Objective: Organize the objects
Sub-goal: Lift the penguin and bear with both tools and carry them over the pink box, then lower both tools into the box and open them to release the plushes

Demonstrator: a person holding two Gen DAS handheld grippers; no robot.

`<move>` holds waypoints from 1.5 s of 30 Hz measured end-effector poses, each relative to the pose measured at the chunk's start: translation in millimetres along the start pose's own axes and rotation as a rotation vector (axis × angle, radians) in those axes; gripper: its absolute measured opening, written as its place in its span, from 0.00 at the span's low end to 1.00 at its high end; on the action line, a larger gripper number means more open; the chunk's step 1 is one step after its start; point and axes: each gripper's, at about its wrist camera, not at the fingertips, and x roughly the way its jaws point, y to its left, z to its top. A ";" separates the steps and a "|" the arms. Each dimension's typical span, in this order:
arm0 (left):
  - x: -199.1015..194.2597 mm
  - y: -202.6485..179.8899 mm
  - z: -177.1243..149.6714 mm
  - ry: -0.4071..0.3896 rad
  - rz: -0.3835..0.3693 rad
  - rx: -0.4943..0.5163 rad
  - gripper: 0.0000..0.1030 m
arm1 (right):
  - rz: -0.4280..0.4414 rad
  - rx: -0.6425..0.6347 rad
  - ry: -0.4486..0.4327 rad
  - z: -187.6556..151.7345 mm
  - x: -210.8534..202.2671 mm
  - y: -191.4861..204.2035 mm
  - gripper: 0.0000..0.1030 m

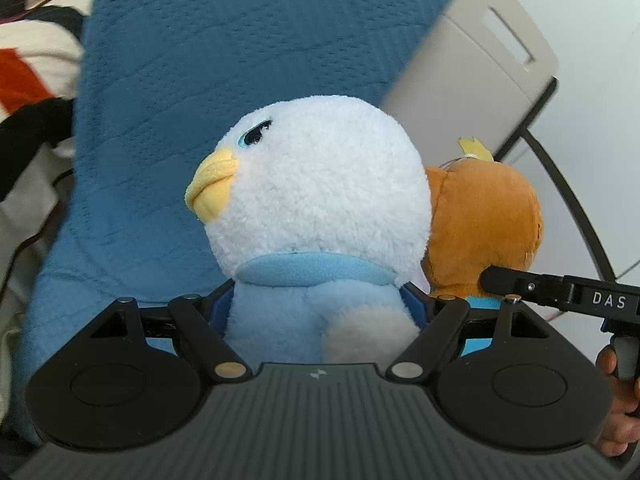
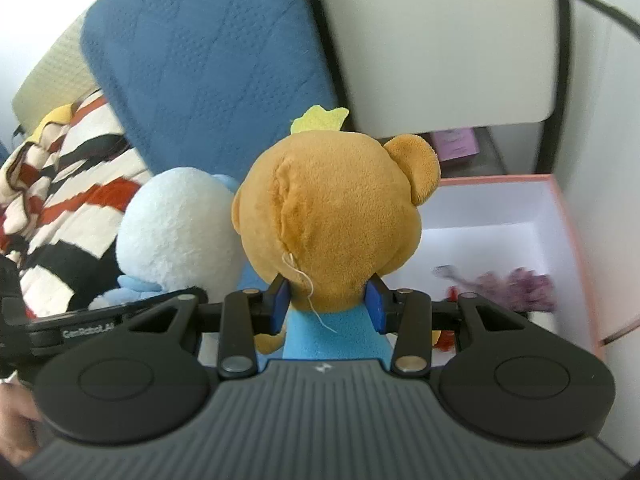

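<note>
Plush penguin (image 1: 316, 216) sits clamped in my left gripper (image 1: 320, 304) — the blue pads press into both sides of its pale blue body just under the collar, and its white head with the yellow beak faces left. Pressed right against it on its right side is the orange bear (image 2: 332, 216), which my right gripper (image 2: 330, 304) pinches at the neck, blue pads squeezing in just above its blue shirt; I see the back of its head, one round ear and a yellow crown on top. Both toys are held upright, side by side and touching. Behind them stands a blue cushion (image 1: 240, 60). To the left lies a striped blanket (image 2: 72, 184) in red, black and cream. To the right of the bear is a pink box (image 2: 576, 240), open, white inside, with a blurred purple thing (image 2: 516, 284) at the bottom — I cannot tell what it is.
</note>
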 end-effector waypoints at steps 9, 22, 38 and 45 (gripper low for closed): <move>37.9 -68.2 -5.0 0.040 -0.049 0.065 0.80 | -0.119 0.045 -0.042 -2.0 -23.9 -73.1 0.42; 130.8 -106.0 -26.2 0.143 -0.011 0.116 0.80 | -0.180 0.071 0.014 -33.4 34.3 -144.3 0.42; 206.3 -93.1 -22.8 0.211 0.050 0.151 0.80 | -0.184 0.116 0.063 -40.8 115.9 -187.4 0.40; 224.6 -82.4 -23.6 0.293 0.047 0.111 0.82 | -0.185 0.151 0.053 -35.2 113.0 -196.0 0.40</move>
